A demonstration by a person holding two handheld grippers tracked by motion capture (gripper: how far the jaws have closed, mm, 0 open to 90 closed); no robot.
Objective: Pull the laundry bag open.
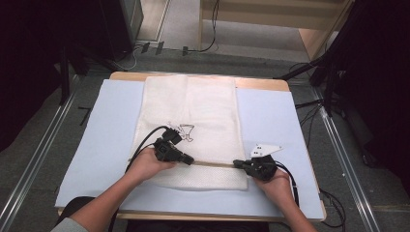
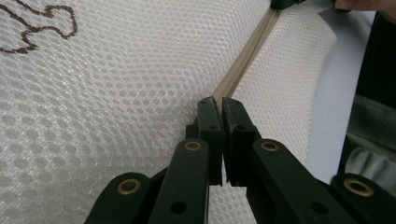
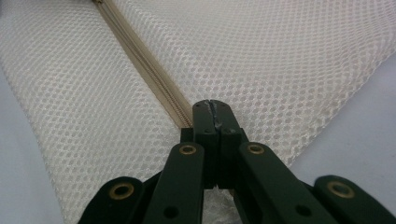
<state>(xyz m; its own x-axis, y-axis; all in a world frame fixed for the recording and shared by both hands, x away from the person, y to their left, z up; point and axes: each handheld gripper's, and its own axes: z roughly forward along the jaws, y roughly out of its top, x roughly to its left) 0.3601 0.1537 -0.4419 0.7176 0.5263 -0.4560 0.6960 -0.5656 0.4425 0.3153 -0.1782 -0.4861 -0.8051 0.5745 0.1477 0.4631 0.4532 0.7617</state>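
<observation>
A white mesh bag (image 1: 193, 125) lies flat mid-table; its beige zipper (image 1: 212, 165) runs sideways between left gripper (image 1: 189, 160) and right gripper (image 1: 238, 164), each pinching one end.

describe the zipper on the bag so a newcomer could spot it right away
On the pale blue table cover lies a white mesh bag. Near its edge closest to the person, a beige zipper runs straight across between the left gripper and right gripper. It is the bag's one smooth tan band.
</observation>
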